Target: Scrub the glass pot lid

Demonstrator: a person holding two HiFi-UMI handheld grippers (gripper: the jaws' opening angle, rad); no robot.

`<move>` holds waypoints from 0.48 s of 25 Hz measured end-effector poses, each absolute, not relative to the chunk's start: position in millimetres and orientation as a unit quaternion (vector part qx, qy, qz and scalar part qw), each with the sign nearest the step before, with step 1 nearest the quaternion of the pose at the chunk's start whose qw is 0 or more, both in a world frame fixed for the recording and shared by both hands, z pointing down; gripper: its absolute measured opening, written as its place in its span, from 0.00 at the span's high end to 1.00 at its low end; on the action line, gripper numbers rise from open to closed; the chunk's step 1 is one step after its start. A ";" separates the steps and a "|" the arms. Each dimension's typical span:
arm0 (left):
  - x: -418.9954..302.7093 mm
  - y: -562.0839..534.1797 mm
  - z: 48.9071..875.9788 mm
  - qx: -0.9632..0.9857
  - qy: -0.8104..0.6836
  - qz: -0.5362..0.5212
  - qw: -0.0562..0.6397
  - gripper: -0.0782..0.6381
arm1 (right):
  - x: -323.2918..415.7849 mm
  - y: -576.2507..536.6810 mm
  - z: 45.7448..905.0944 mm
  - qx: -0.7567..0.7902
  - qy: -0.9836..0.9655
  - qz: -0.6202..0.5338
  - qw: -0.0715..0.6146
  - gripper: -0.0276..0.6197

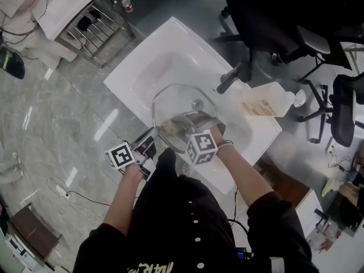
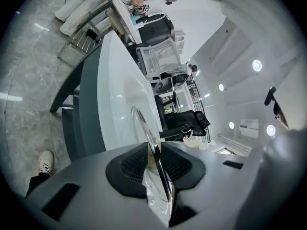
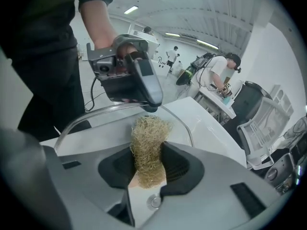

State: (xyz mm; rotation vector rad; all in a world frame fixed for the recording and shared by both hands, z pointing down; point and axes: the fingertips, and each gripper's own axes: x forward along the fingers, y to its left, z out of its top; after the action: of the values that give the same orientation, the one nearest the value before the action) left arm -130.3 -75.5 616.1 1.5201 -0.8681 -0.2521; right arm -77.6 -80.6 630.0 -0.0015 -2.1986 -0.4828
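Observation:
The glass pot lid (image 1: 183, 108), with a metal rim and a small knob, is held tilted over the white sink (image 1: 149, 49). My left gripper (image 1: 151, 139) is shut on the lid's near-left rim; in the left gripper view the rim (image 2: 143, 126) runs edge-on between the pads of the left gripper (image 2: 154, 159). My right gripper (image 1: 183, 132) is shut on a tan fibrous scrubber (image 3: 147, 145), which is pressed against the lid's near part. In the right gripper view the lid's rim (image 3: 94, 112) arcs ahead of the right gripper (image 3: 148, 166), and the left gripper (image 3: 145, 105) bites that rim.
A dark faucet (image 1: 230, 79) stands at the sink's right side, with a white detergent bottle (image 1: 266, 102) lying beside it. Black office chairs (image 1: 273, 21) crowd the right. A metal rack (image 1: 96, 30) stands at the top left on the marble floor.

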 end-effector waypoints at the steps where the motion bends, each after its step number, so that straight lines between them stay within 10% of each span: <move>1: -128.4 -77.5 612.8 0.671 -0.374 -0.116 0.630 0.75 | -75.2 -76.8 628.9 -0.005 -0.881 -0.194 0.431 0.73; 12: -119.4 -80.8 601.7 0.674 -0.369 -0.118 0.630 0.75 | -36.7 -37.4 627.0 -0.047 -0.872 -0.196 0.446 0.73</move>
State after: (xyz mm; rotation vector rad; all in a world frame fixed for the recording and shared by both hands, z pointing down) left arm -119.4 -80.8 601.7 1.5432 -0.8442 -0.2699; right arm -36.7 -37.4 627.0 -0.1163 -2.1590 -0.4861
